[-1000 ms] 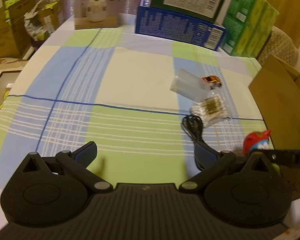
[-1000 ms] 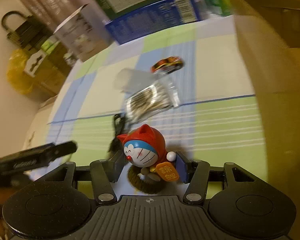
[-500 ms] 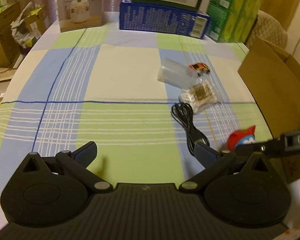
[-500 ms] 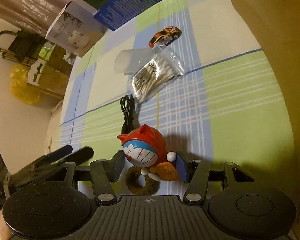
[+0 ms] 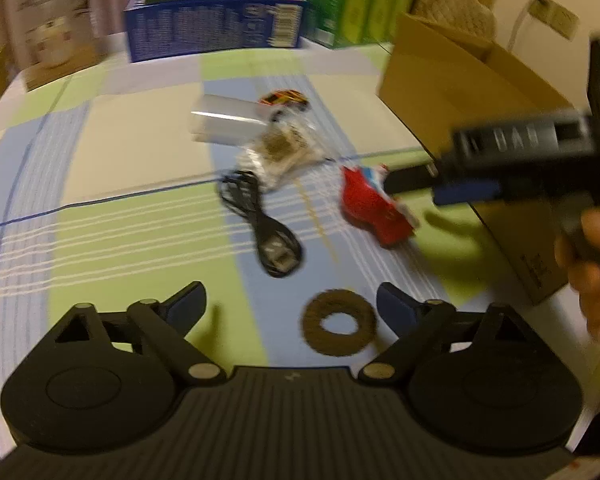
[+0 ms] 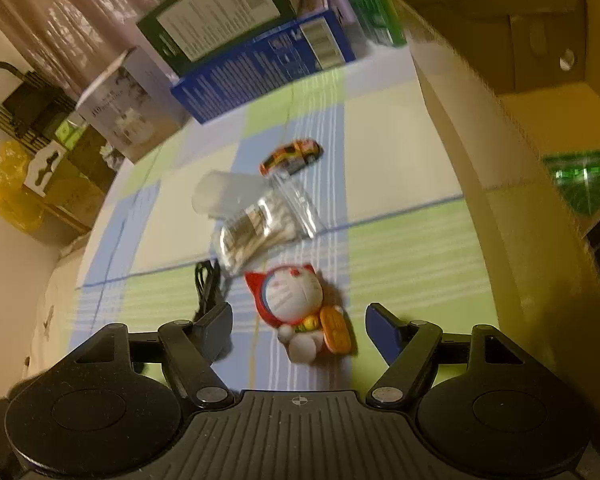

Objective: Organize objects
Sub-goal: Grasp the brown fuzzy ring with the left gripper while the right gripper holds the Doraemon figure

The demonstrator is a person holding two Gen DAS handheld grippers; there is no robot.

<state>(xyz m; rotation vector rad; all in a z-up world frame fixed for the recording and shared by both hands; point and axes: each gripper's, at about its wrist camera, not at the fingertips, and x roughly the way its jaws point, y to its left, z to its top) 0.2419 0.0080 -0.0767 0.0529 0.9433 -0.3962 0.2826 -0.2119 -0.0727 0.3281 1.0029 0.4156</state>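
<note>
Doraemon figurine (image 6: 296, 312) lies on its back on the checked tabletop (image 6: 404, 272), just ahead of the right gripper (image 6: 298, 330), whose fingers (image 6: 382, 334) stand spread and empty. Right of them rises a cardboard box (image 6: 512, 216) wall; bare cloth lies between. The left gripper (image 5: 290, 306) is likewise released, a brown ring (image 5: 339, 322) between its fingers, a black cable (image 5: 260, 220) ahead.

red-hooded cat figurine (image 6: 290, 308) lies face-up on the checked cloth (image 6: 400, 256).
</note>
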